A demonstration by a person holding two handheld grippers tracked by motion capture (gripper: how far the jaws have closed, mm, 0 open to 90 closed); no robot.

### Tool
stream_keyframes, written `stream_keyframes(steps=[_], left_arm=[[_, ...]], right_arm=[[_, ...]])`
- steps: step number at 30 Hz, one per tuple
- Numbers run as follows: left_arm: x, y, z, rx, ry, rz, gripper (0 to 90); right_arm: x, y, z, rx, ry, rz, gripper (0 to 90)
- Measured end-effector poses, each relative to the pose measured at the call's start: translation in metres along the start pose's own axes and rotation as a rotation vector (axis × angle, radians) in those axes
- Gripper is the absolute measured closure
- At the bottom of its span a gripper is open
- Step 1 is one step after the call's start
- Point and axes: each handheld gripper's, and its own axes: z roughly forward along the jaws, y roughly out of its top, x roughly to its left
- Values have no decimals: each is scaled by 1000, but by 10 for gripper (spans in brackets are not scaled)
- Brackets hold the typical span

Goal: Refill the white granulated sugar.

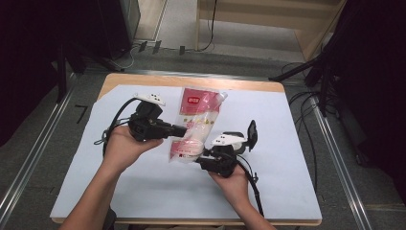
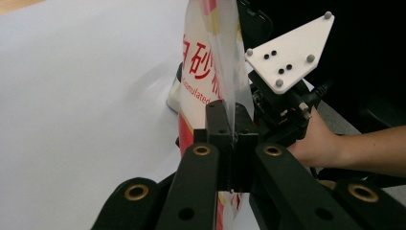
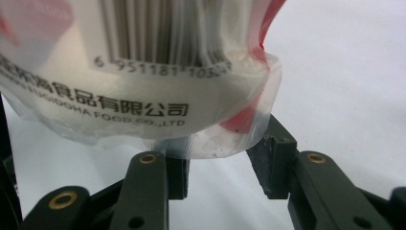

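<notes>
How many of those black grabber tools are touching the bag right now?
2. The left gripper pinches the bag's side edge, jaws closed on the plastic. The right gripper is at the bag's bottom corner, jaws open around its seam.

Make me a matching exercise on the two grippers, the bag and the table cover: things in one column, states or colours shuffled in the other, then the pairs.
Things:
1. left gripper
2. right gripper
3. sugar bag
4. table cover

States:
A. plain white, spread flat
B. open, jaws either side of the bag's bottom edge
C. clear plastic with red print, held between both grippers
D. shut on the bag's side seam

Pairs: 1-D, 2-B, 3-C, 4-A
</notes>
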Motion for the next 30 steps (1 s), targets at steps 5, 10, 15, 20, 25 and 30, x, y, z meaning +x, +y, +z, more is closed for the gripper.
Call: stream_keyframes(steps=[5, 10, 15, 20, 25, 30], left_arm=[[9, 0, -5, -7, 7, -26, 900], [20, -2, -12, -35, 42, -48, 900], [38, -6, -16, -60, 101, -74, 900], [57, -11, -13, -83, 139, -102, 900], [76, -14, -5, -116, 183, -102, 900], [91, -15, 6, -134, 210, -105, 900]], right_arm=[[3, -1, 3, 22, 5, -16, 613], [2, -3, 5, 29, 13, -14, 611], [0, -2, 4, 25, 20, -24, 591], [-1, -3, 2, 26, 19, -27, 585], [-1, -3, 0, 21, 22, -30, 576], [-1, -3, -3, 2, 21, -43, 574]])
